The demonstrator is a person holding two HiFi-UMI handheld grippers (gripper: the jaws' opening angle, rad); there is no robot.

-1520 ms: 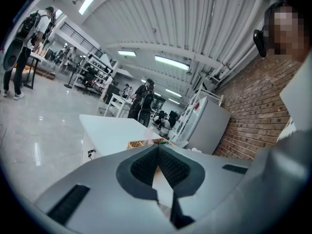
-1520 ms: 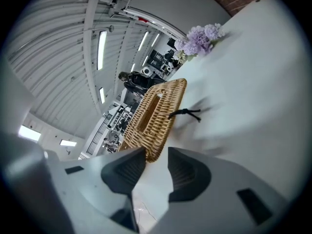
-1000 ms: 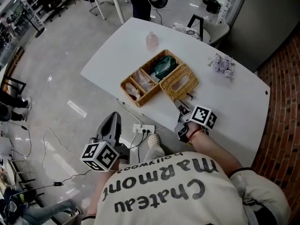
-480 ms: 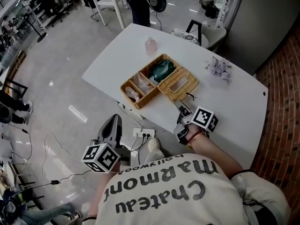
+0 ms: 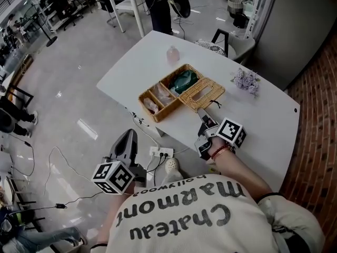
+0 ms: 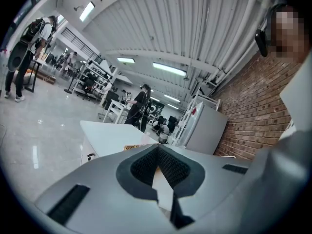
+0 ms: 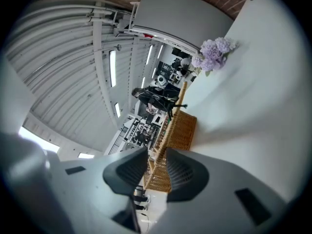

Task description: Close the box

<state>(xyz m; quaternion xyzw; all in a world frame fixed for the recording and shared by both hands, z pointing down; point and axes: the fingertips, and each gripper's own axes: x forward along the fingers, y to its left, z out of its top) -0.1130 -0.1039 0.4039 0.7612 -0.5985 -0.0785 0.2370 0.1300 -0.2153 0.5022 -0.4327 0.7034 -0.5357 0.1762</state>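
A wicker box (image 5: 163, 91) with several compartments stands open on the white table (image 5: 263, 120). Its lid (image 5: 202, 93) hangs off the right side, with a black loop (image 5: 213, 105) at its near edge. My right gripper (image 5: 204, 124) is at that near edge. In the right gripper view the lid (image 7: 178, 130) runs edge-on between the jaws of the right gripper (image 7: 157, 164). The jaws have just been closing and their pads press on it. My left gripper (image 5: 125, 141) hangs off the table at lower left. In the left gripper view the left gripper (image 6: 157, 152) is shut on nothing.
A pink bottle (image 5: 172, 54) stands behind the box. Purple flowers (image 5: 245, 80) lie at the table's far right and show also in the right gripper view as purple flowers (image 7: 214, 50). A power strip (image 5: 160, 152) lies on the floor under the table's near edge. A chair (image 5: 221, 44) stands behind the table.
The lid lay flat on the table and now stands tilted up, edge-on between the right jaws. The right gripper has risen with it. The left gripper has hardly shifted.
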